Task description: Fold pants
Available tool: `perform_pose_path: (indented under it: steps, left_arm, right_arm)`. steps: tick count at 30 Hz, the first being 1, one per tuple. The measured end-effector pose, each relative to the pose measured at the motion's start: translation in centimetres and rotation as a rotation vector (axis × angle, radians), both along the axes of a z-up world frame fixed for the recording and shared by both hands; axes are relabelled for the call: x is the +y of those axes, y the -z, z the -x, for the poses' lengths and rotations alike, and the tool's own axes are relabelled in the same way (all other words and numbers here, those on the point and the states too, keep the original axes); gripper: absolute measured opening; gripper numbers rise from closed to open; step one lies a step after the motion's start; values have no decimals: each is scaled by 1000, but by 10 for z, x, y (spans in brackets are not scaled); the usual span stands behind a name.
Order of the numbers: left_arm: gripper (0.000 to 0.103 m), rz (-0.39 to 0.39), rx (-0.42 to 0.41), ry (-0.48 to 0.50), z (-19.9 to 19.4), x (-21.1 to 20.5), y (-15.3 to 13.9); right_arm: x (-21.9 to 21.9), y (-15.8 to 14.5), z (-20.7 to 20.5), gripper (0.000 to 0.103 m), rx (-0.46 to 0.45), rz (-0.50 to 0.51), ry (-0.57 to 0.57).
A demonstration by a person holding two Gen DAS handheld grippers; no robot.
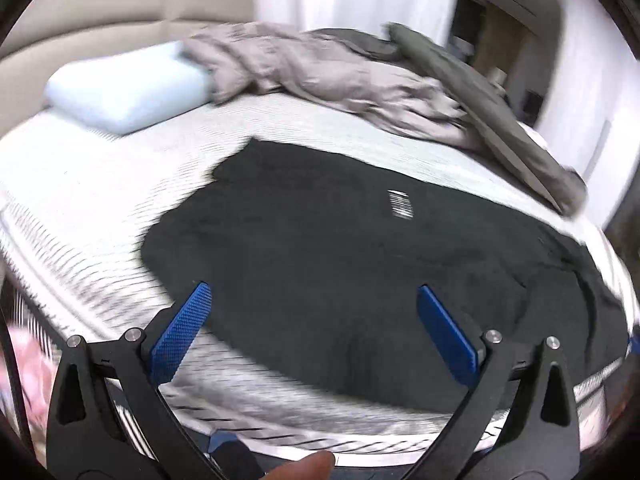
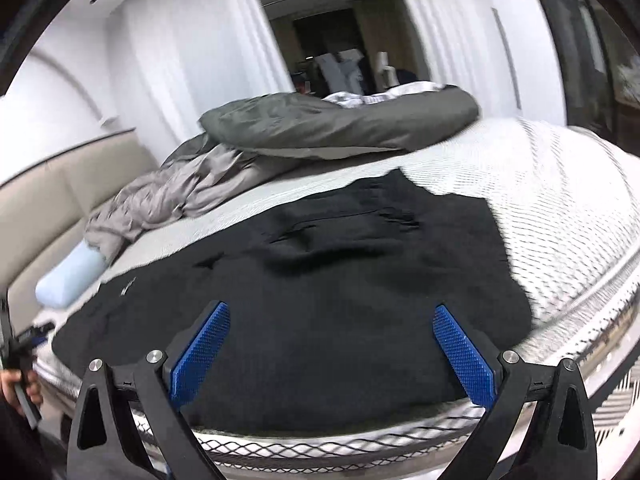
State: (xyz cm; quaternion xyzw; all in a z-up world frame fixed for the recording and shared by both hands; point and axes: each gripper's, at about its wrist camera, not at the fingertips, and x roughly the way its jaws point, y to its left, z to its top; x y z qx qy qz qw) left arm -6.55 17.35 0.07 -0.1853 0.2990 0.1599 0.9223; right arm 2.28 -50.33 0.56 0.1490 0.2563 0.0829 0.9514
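2 tongs [image 1: 314, 300] [image 2: 332, 318] wide, pants [image 1: 360, 248] label [image 1: 400, 204] unreadable.

White label on pants [image 1: 400, 205], print unreadable.

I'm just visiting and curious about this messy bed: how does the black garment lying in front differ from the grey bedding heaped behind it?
The black pants lie spread fairly flat near the front edge of the mattress; the grey bedding is bunched and heavily wrinkled farther back. The pants are near black, the bedding pale grey. The bedding partly covers a light blue pillow; the pants lie apart from it. Both rest on the same mattress, and neither is gripped.
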Motion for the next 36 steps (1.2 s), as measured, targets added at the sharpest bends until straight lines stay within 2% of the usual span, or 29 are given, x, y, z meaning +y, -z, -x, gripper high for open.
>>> perform_pose_path:
  steps: [3, 5, 11, 15, 18, 19, 20, 23, 24, 26, 29, 33, 36]
  left_arm:
    - [97, 106, 11, -27, 14, 40, 10]
    - [84, 170, 28, -28, 20, 62, 20]
    - [73, 311, 47, 38, 17, 88, 42]
    - [63, 357, 29, 20, 8, 93, 43]
    - [35, 344, 20, -14, -4, 94, 39]
    - [14, 322, 20, -41, -5, 93, 38]
    - [5, 310, 19, -60, -13, 90, 34]
    - [3, 308, -53, -93, 0, 97, 22]
    - [2, 277, -63, -130, 8, 101, 18]
    - [2, 232, -60, -181, 17, 109, 16]
    - [2, 273, -67, -192, 19, 117, 16]
    - [2, 261, -52, -196, 16, 119, 16]
    - [2, 266, -47, -196, 7, 120, 16]
  right_arm:
    - [-17, 1, 1, 103, 9, -46, 37]
    - [-23, 3, 0, 103, 22, -74, 44]
    - [-20, 6, -6, 103, 41, -59, 37]
    - [-12, 8, -7, 103, 49, -61, 20]
    - [-12, 11, -9, 103, 61, -81, 7]
    - [-14, 12, -9, 103, 62, -82, 11]
    - [-17, 12, -9, 103, 64, -81, 22]
    - [-35, 16, -4, 103, 70, -133, 76]
    - [-45, 19, -1, 103, 73, -174, 98]
    - [-62, 30, 2, 103, 103, -248, 137]
    - [-81, 46, 2, 103, 148, -365, 159]
    - [-97, 67, -4, 101, 211, -525, 138]
    - [-103, 77, -13, 87, 242, -595, 153]
